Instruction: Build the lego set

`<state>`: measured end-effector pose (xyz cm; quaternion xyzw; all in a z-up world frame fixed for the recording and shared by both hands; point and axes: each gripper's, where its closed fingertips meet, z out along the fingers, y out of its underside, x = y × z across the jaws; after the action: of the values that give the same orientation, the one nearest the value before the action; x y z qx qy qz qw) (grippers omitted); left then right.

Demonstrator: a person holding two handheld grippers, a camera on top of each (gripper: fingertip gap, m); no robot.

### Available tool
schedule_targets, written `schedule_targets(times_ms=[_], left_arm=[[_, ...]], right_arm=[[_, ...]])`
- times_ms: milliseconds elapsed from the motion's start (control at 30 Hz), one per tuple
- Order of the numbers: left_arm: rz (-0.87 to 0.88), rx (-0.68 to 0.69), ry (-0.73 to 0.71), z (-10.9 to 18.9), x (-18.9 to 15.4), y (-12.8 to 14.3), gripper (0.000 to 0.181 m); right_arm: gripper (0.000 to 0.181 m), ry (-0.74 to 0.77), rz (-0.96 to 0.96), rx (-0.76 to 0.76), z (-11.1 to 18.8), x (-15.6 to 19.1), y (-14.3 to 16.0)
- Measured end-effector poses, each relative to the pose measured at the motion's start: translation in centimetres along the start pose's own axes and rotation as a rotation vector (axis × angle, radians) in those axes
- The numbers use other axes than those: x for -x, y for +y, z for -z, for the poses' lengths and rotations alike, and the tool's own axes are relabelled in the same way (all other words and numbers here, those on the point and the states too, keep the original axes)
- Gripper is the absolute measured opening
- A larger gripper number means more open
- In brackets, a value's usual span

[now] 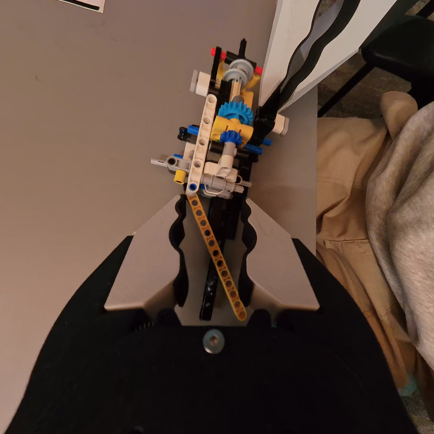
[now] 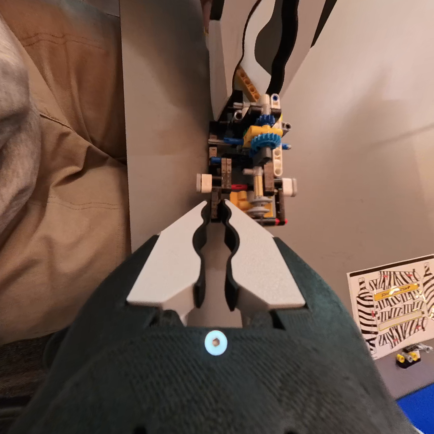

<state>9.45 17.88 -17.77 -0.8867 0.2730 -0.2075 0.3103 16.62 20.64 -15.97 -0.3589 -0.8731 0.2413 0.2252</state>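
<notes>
Left gripper clamps the black and yellow beams at one end of the lego model, held above the grey worktop. Right gripper is closed on a black beam at the model's opposite end. Sticker sheet and small lego piece lie on the worktop, far right.
</notes>
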Motion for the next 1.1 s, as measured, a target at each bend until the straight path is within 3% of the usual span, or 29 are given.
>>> schedule_targets(times_ms=[800, 1100], left_arm=[[0.059, -0.019, 0.037, 0.1, 0.2, 0.3, 0.046], [0.071, -0.032, 0.02, -0.1, 0.9, 0.5, 0.046]], right_arm=[[0.007, -0.09, -0.138, -0.057, 1.0, 1.4, 0.6], [0.006, -0.09, -0.253, -0.172, 2.8, 2.7, 1.1]])
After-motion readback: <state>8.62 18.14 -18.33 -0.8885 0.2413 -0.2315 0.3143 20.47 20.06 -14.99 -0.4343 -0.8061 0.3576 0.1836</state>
